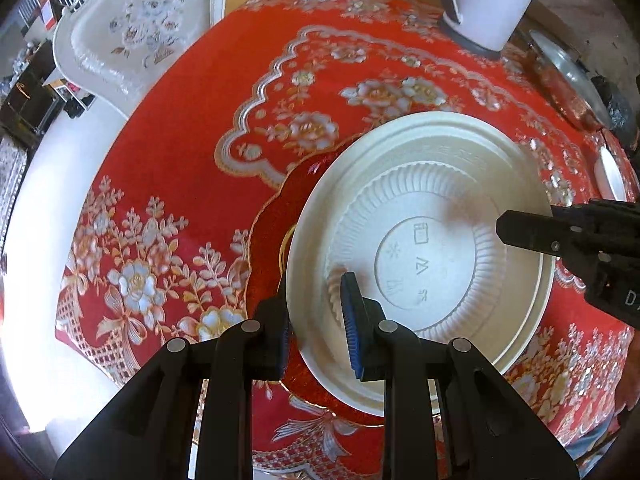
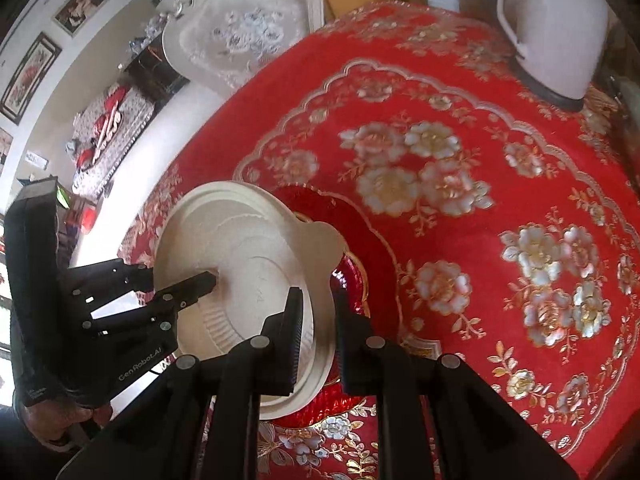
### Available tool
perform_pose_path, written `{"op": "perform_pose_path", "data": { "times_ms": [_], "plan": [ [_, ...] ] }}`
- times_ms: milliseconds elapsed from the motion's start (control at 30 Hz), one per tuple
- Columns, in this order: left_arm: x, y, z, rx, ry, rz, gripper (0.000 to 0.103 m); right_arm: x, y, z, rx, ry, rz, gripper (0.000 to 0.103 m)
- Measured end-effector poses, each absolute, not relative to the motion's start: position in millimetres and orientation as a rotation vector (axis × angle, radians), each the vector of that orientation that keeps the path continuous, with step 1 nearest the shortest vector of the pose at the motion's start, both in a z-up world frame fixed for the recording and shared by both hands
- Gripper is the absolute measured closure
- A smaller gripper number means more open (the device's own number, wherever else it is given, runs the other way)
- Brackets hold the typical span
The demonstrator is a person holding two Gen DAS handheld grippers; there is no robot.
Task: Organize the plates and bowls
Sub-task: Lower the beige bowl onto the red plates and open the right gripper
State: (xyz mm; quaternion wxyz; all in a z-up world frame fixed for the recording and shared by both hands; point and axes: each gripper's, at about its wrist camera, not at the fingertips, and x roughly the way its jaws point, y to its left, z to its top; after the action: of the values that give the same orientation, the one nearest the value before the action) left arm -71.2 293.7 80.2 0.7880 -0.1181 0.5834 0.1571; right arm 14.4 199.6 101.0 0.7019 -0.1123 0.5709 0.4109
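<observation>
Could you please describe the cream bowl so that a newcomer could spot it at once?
On the red floral tablecloth, find the red gold-rimmed plate. The cream bowl is directly over it, both grippers pinching its rim. It alone is pale plastic with ribbed walls.

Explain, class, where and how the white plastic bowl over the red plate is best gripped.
Grip the white bowl by its thin flat rim, from above, one finger inside and one outside. Its body is too wide for the jaws, but the rim is slim. The left gripper and right gripper already pinch opposite rim edges this way, above the red plate.
</observation>
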Motion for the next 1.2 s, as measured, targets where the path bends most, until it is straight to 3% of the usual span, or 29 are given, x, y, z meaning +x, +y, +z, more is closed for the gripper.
{"op": "perform_pose_path", "data": {
  "times_ms": [867,1000,1033,1100,1200],
  "plan": [
    [-64.6,293.9,41.2,-0.245,1.329,0.297,0.08,7.4,209.0,65.5,-0.327,1.275,0.776,0.086],
    [-66.7,295.1,44.0,-0.241,1.329,0.284,0.079,5.7,208.6,72.7,-0.35,1.229,0.747,0.08],
    [-67.8,296.3,45.1,-0.253,1.331,0.273,0.076,5.5,208.4,74.6,-0.352,1.217,0.746,0.08],
    [-70.3,297.8,49.6,-0.274,1.325,0.255,0.054,4.1,207.0,80.8,-0.358,1.189,0.738,0.08],
    [-71.6,294.0,63.2,-0.221,1.29,0.277,0.034,2.3,203.5,87.5,-0.338,1.175,0.752,0.079]
  ]
}}
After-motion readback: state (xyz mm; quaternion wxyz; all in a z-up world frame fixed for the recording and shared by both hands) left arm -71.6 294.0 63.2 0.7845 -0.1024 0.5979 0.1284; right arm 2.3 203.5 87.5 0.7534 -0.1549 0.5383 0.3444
